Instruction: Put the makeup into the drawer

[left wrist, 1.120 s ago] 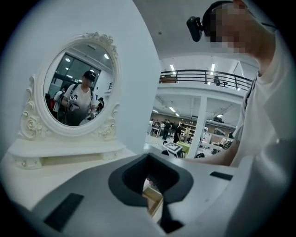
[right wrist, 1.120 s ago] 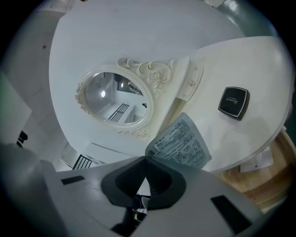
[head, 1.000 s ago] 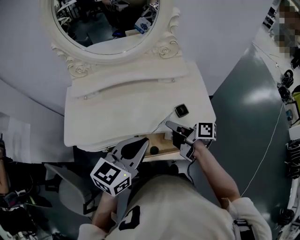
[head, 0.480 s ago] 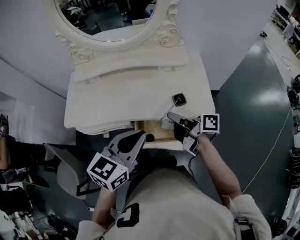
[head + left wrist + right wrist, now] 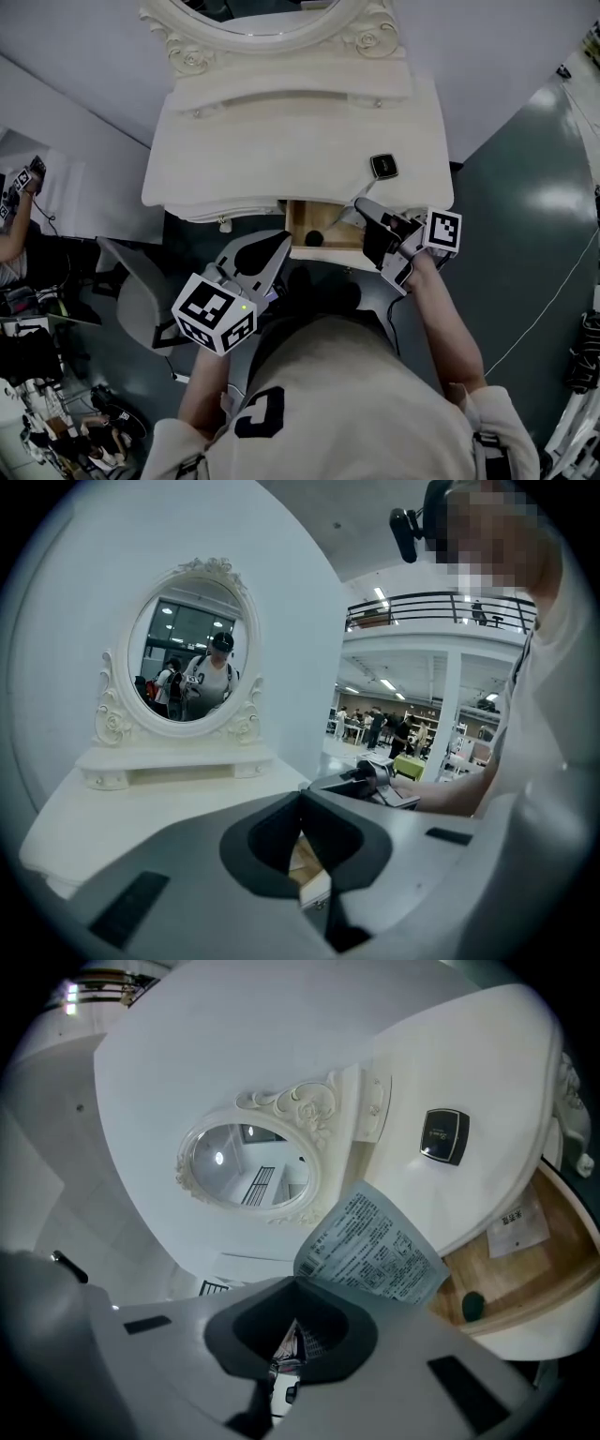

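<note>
Left: left gripper (image 5: 283, 242) sits in front of the white dressing table (image 5: 234, 159), below its front edge, with the tips aimed at the open drawer (image 5: 302, 225). The left gripper view shows its jaws together with nothing between them. Its marker cube (image 5: 216, 314) faces the head camera.

Centre: the drawer is pulled out from under the table front, with its wooden floor exposed. A small dark round item (image 5: 315, 237) lies on that floor. The right gripper view also shows a white paper slip (image 5: 518, 1227) on the wood, apart from the dark item.

Right: right gripper (image 5: 298, 1282) is at the drawer's right end, near the table's front edge. Its jaws are closed on a thin printed sachet (image 5: 370, 1241), gripped by one edge, and the rest fans out beyond the tips. The sachet is off the wood and not in the drawer.

Further right: a black square compact (image 5: 384, 167) lies flat on the tabletop near the right front corner, clear of the gripper. The oval mirror (image 5: 246, 1168) stands at the back.
</note>
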`<state>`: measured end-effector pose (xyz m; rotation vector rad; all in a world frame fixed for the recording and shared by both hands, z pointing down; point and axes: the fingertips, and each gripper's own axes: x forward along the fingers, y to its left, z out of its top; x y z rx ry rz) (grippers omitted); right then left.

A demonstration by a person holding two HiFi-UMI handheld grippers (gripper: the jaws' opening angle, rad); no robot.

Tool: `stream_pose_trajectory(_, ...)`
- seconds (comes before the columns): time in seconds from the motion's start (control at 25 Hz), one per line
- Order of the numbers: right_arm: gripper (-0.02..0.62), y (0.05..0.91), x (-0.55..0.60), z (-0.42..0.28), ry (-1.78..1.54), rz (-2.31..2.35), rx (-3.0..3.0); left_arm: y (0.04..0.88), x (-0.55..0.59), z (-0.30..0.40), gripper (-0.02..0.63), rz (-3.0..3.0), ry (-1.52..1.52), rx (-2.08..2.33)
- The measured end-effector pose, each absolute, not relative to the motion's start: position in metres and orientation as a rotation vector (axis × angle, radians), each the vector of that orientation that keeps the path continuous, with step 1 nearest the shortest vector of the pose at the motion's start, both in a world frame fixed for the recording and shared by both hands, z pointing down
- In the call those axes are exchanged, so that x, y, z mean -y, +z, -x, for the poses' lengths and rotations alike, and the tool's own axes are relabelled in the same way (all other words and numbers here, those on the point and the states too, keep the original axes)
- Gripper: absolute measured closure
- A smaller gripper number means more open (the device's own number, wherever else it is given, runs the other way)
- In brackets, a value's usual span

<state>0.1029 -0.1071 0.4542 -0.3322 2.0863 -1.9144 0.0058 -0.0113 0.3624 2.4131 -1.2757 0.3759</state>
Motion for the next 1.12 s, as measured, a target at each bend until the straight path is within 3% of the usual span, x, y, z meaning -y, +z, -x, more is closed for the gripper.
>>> stream_pose_trajectory(0.68, 0.57, 0.468, 0.084, -0.039, -1.984, 0.571, -1.913, 0.366, 0.031, 0.059, 0.549, -2.55, 0.25, 0.993)
stream_pose_trajectory(1.12, 0.569, 0.555, 0.072, -0.011, -2.168, 0.779, -1.678, 0.378, 0.027, 0.089, 0.549, -2.576, 0.224, 0.879)
